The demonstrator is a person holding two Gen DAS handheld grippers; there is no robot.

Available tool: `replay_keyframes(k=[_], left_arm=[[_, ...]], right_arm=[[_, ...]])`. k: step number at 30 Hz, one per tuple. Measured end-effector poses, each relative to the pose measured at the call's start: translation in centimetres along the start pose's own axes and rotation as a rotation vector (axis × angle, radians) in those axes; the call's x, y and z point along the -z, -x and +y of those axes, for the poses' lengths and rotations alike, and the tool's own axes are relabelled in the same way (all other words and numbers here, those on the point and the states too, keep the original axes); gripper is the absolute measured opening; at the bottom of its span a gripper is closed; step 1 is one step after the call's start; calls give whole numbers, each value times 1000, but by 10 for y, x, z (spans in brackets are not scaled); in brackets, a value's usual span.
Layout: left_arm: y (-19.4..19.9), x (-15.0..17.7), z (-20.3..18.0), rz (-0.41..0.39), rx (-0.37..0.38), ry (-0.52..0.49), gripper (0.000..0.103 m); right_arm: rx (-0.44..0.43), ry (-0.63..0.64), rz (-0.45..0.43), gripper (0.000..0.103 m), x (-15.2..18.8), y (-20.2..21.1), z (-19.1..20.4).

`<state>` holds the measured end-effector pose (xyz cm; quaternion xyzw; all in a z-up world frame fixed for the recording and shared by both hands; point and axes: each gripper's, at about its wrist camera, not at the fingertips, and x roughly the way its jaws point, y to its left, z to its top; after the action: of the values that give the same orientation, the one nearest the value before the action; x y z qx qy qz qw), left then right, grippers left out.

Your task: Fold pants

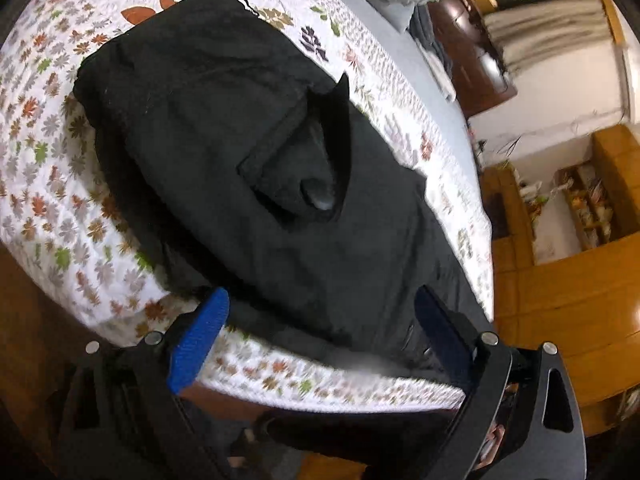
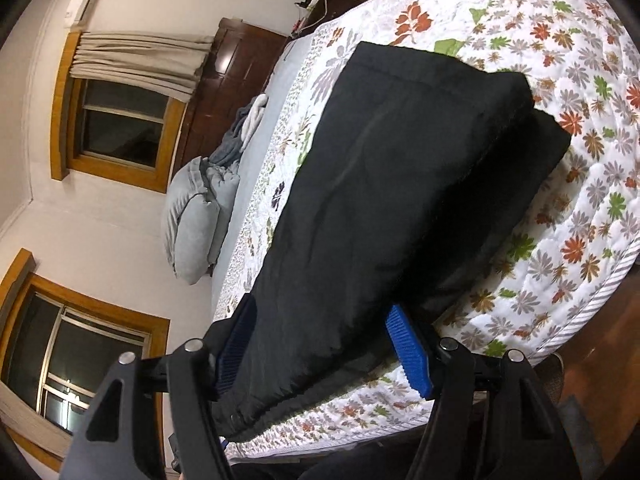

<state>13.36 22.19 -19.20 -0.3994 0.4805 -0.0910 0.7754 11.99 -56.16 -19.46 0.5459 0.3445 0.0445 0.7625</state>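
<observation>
Black pants (image 1: 240, 140) lie lengthwise on a floral quilt (image 1: 52, 184) over a bed. A pocket flap (image 1: 312, 160) stands up at their middle. My left gripper (image 1: 322, 292) hangs over the near bed edge, its blue pads (image 1: 196, 344) wide open on either side of the pants' near end, not pressing it. In the right wrist view the pants (image 2: 380, 180) look doubled at the far end. The right gripper (image 2: 320, 304) is open with the near end of the cloth lying flat between its pads (image 2: 408, 352). The cloth partly hides the left pad.
Grey pillows (image 2: 196, 220) and a rumpled blanket (image 2: 244, 120) sit at the head of the bed by a dark wooden headboard (image 2: 240, 64). Curtained windows (image 2: 120, 120) line the wall. Wooden cabinets (image 1: 560, 280) stand beside the bed. The quilt's edge (image 2: 600, 280) drops to a wooden floor.
</observation>
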Motion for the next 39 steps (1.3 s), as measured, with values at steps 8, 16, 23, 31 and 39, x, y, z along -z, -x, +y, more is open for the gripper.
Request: replay_keyframes(k=[8, 16, 23, 31, 39], left_arm=[[2, -6, -6, -35, -23, -11, 93], [9, -12, 23, -82, -53, 65, 3], [31, -5, 32, -103, -24, 59, 1], [12, -12, 39, -24, -53, 47, 45], [67, 3, 10, -102, -77, -130, 87]], right_arm=[[14, -10, -20, 69, -5, 7, -7], [35, 2, -14, 40, -10, -2, -8], [62, 38, -10, 3, -3, 2, -6], [96, 40, 10, 10, -7, -6, -20], [125, 3, -231, 43, -16, 77, -27]])
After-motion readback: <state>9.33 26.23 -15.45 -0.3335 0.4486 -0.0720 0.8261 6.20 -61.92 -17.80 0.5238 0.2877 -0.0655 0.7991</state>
